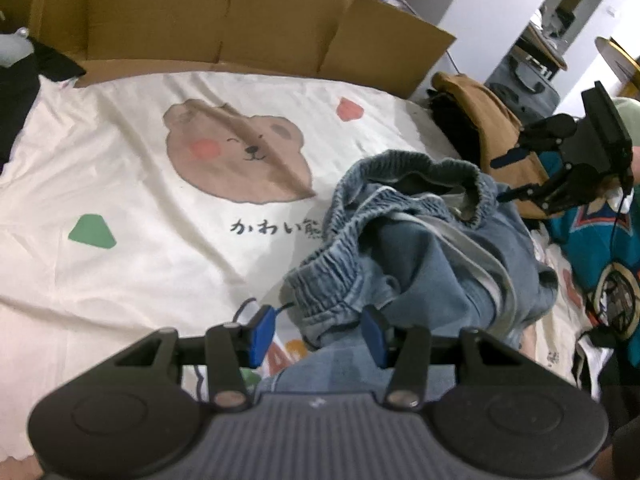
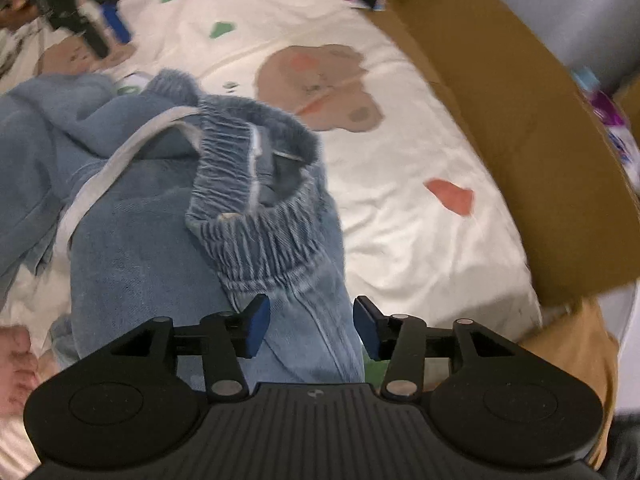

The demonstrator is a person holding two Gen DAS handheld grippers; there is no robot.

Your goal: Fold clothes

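Blue denim pants [image 1: 432, 248] with an elastic waistband lie crumpled on a white bear-print sheet [image 1: 120, 184]. My left gripper [image 1: 318, 336] is open, its blue pads either side of a waistband fold, just above the denim. My right gripper [image 2: 310, 326] is open over the pants [image 2: 160, 240], near the bunched waistband [image 2: 256, 232]. The right gripper also shows in the left wrist view [image 1: 504, 178], open at the pants' far right edge. The left gripper shows in the right wrist view [image 2: 106, 32], at the far left.
Cardboard walls [image 1: 224, 20] stand behind the sheet and along its side [image 2: 520, 152]. A tan garment [image 1: 488, 128] and a teal printed garment [image 1: 592, 248] lie to the right. Black clothing [image 1: 24, 76] lies at the left corner.
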